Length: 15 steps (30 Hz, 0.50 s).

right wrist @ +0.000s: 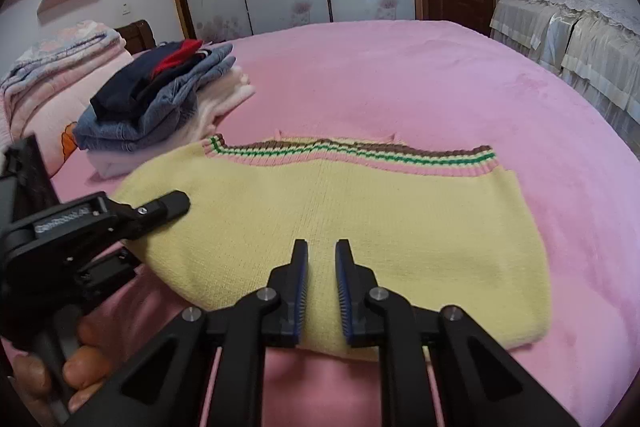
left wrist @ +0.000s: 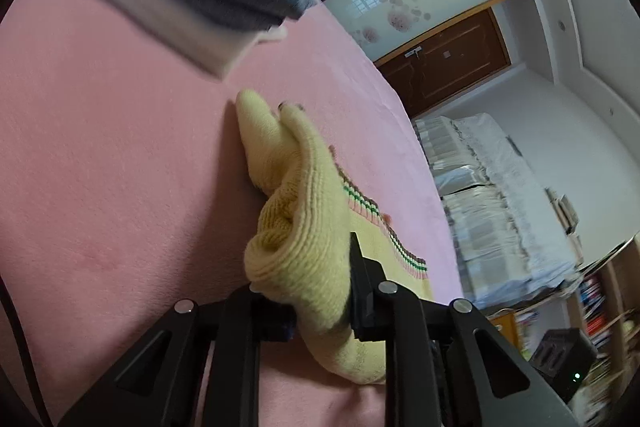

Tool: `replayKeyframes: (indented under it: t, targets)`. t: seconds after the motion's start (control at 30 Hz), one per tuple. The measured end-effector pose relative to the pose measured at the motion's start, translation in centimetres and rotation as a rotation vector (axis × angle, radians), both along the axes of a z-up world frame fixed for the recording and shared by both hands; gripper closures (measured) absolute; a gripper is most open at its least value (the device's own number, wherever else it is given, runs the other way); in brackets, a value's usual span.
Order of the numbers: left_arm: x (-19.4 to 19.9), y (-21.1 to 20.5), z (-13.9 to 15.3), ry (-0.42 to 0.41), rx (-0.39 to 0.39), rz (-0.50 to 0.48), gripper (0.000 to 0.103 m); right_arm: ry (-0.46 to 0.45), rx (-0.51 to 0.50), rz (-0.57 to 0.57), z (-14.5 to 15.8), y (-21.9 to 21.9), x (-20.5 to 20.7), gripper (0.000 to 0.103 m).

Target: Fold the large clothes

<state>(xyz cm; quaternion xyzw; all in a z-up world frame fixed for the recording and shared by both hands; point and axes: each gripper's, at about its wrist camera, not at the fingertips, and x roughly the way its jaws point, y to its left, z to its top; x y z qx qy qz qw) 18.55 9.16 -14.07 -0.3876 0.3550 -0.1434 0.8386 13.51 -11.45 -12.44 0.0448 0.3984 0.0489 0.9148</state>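
Yellow sweater (right wrist: 328, 227) lies folded flat on the pink bed (right wrist: 440, 87), striped hem toward 12 o'clock. Left gripper (left wrist: 316, 287) is clamped on a bunched fold of the knit at the garment's 9 o'clock edge. Right gripper (right wrist: 322, 291) sits at 6 o'clock, jaws slightly parted over the near edge, holding nothing. Stack of folded clothes (right wrist: 160, 99) rests at 10 o'clock, just beside the sweater
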Motion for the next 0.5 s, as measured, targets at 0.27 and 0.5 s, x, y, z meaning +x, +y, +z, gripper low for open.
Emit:
replayKeyframes:
  t: [0.27, 0.5]
  targets:
    - [-1.1, -4.7, 5.5, -0.131, 0.248, -0.083, 0.094, 0.088, 0.164, -0.022, -3.4, -2.0, 0.9, 0.095]
    - [-1.2, -12.3, 8.8, -0.235, 0.402, -0.295, 0.095, 0.131, 0.382, -0.052, -4.5, -4.6, 0.8, 0.095]
